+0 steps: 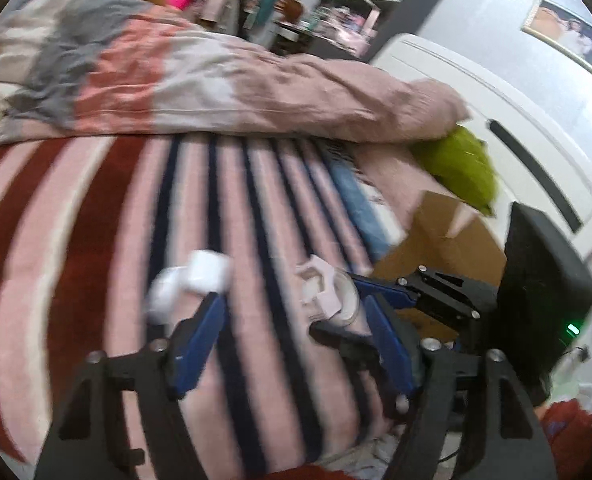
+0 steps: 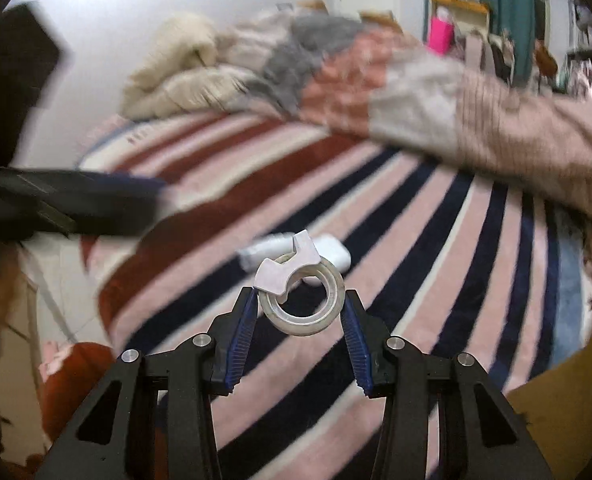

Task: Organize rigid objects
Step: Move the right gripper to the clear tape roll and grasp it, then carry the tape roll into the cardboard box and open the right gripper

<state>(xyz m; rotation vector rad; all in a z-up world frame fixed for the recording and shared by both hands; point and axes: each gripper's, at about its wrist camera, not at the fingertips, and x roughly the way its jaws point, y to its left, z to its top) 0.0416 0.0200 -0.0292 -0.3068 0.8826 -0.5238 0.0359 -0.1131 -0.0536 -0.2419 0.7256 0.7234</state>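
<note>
My right gripper (image 2: 300, 302) is shut on a clear tape roll with a pale pink dispenser clip (image 2: 301, 304), held above the striped blanket (image 2: 415, 240). The left wrist view shows that tape roll (image 1: 327, 292) in the right gripper (image 1: 347, 308), close to my left gripper's right finger (image 1: 391, 356); contact cannot be told. My left gripper (image 1: 292, 304) is open with nothing pressed between its pads. A white case (image 1: 208, 274) and a smaller white piece (image 1: 162, 296) lie on the blanket at its left fingertip. From the right wrist, the case (image 2: 331, 258) and a white tube (image 2: 264, 254) lie behind the tape.
A rumpled pink, grey and red duvet (image 1: 216, 80) is heaped along the far side of the bed. A cardboard box (image 1: 439, 240) and a green cloth (image 1: 459, 168) sit at the right by a white headboard (image 1: 495, 100). Cluttered shelves (image 1: 359, 0) stand behind.
</note>
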